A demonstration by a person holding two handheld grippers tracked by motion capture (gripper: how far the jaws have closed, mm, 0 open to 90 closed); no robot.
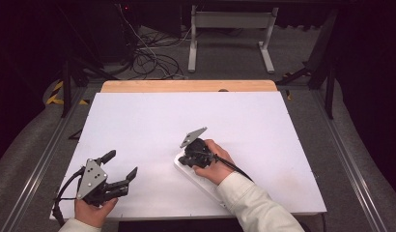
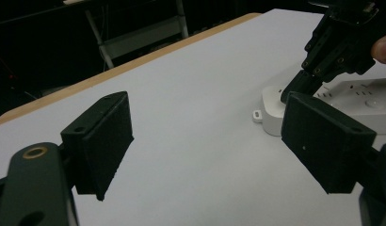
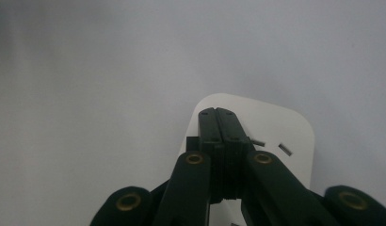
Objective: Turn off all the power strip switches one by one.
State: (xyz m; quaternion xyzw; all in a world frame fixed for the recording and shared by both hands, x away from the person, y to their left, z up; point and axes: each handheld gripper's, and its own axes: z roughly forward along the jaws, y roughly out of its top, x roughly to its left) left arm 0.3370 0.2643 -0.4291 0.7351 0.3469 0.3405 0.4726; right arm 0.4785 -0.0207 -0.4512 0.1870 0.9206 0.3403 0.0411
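Overhead plus two close tong-mounted views

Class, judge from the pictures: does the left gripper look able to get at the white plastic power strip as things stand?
Probably yes. The left gripper stands open, with bare white table between it and the white plastic power strip; the right gripper, shut, rests on the strip's near end.

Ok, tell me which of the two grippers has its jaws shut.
The right gripper: its two black jaws are pressed flat together, tips over the end of the white power strip. The left gripper stands wide open, with bare table between its jaws.
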